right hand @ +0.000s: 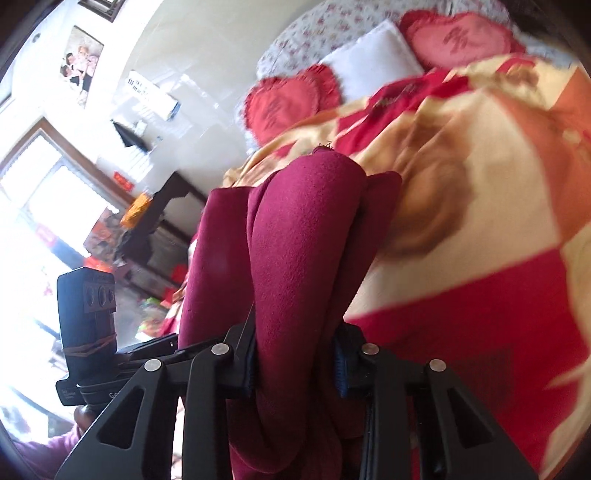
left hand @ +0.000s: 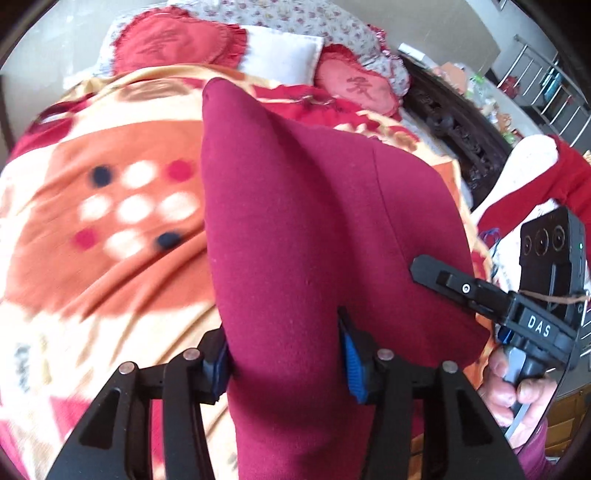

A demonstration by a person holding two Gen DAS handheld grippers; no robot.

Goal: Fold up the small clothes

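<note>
big patterned blanket (left hand: 92,229) covers the bed, pillows (left hand: 284,55) at the head. dark red garment (left hand: 295,221) hangs bunched above it, pinched by left gripper (left hand: 284,360) and right gripper (right hand: 295,363). no neat fold visible; laying flat and folding likely remain.

The garment (left hand: 295,229) is plain dark crimson. The blanket (left hand: 110,229) is orange, cream and red, with a cluster of white, red and navy dots. Two heart cushions (left hand: 173,40) are red with frilled edges and a stitched character. The pillow (left hand: 284,55) is white; the sheet (left hand: 295,16) is white with small red flowers. The tongs (left hand: 286,365) are black with blue pads (left hand: 354,365).
</note>
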